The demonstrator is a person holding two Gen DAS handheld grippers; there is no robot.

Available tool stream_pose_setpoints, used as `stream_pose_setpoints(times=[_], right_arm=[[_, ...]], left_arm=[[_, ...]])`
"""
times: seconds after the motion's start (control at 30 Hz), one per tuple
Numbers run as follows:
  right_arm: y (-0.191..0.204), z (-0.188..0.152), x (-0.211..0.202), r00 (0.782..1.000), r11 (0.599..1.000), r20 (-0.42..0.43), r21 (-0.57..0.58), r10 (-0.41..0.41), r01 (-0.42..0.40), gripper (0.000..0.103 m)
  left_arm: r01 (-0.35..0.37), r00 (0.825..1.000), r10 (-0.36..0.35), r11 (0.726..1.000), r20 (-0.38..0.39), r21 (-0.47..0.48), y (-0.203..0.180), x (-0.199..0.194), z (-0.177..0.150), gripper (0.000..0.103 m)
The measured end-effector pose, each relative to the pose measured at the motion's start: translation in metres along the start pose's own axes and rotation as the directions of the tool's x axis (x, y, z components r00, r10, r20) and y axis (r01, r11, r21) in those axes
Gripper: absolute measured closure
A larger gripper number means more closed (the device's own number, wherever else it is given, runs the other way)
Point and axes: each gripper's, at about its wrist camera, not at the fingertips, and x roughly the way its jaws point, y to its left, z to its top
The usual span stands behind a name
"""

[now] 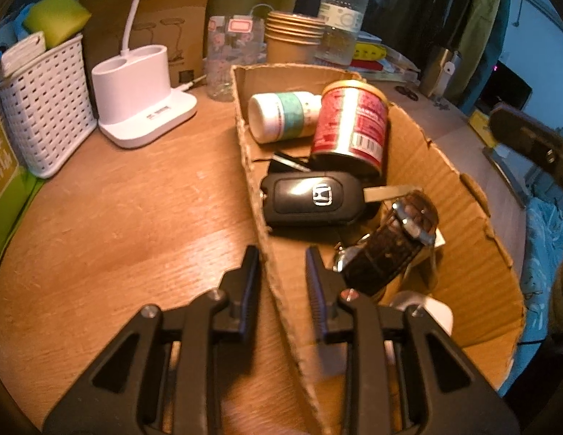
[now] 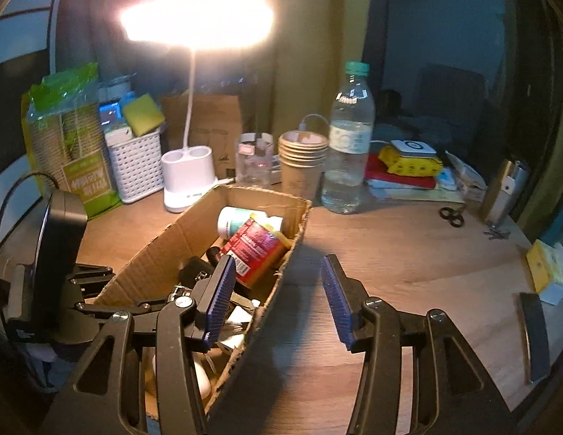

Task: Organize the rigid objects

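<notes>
An open cardboard box (image 1: 444,188) stands on the wooden table. Inside lie a white pill bottle with a green label (image 1: 281,116), a red can (image 1: 350,127), a black car key (image 1: 307,199) and a brown-strapped watch (image 1: 390,243). My left gripper (image 1: 283,275) straddles the box's left wall, open, with a gap beside the cardboard. My right gripper (image 2: 278,297) straddles the right wall of the box (image 2: 161,250), open wide, its blue pads (image 2: 336,301) clear of it. From this side the red can (image 2: 256,250) and the pill bottle (image 2: 238,217) show too.
Behind the box stand a white lamp base (image 1: 143,101), a white basket (image 1: 45,108), stacked paper cups (image 2: 303,159) and a water bottle (image 2: 348,137). Black scissors (image 2: 452,215) and a pile of books and a yellow item (image 2: 408,159) lie at the right.
</notes>
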Motion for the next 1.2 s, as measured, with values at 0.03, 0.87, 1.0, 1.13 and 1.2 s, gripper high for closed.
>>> stream_pose_setpoints(times=[0.03,0.87,1.0,1.13,1.2], right_arm=[[-0.002,0.000,-0.003,1.000,1.000,0.006,0.006,-0.006,0.006,0.051],[-0.026,-0.003,-0.125,0.974,0.993,0.198,0.062,-0.112,0.102,0.038],[-0.021,-0.004,-0.152,0.963,0.992,0.241,0.050,-0.123,0.115,0.038],[-0.017,-0.004,-0.175,0.952,0.991,0.278,0.045,-0.132,0.124,0.037],[-0.016,-0.004,-0.186,0.946,0.989,0.291,0.053,-0.145,0.135,0.035]], left_arm=[[-0.014,1.000,0.014,1.000,-0.001,0.000,-0.001,0.000,0.000,0.068],[-0.130,0.931,0.120,0.991,0.345,0.006,-0.056,-0.145,0.003,0.019],[-0.139,0.903,0.136,0.990,0.408,-0.021,-0.065,-0.177,-0.001,0.015],[-0.147,0.875,0.150,0.988,0.460,-0.044,-0.068,-0.205,-0.007,0.013],[-0.146,0.872,0.148,0.988,0.466,-0.042,-0.071,-0.216,-0.010,0.011]])
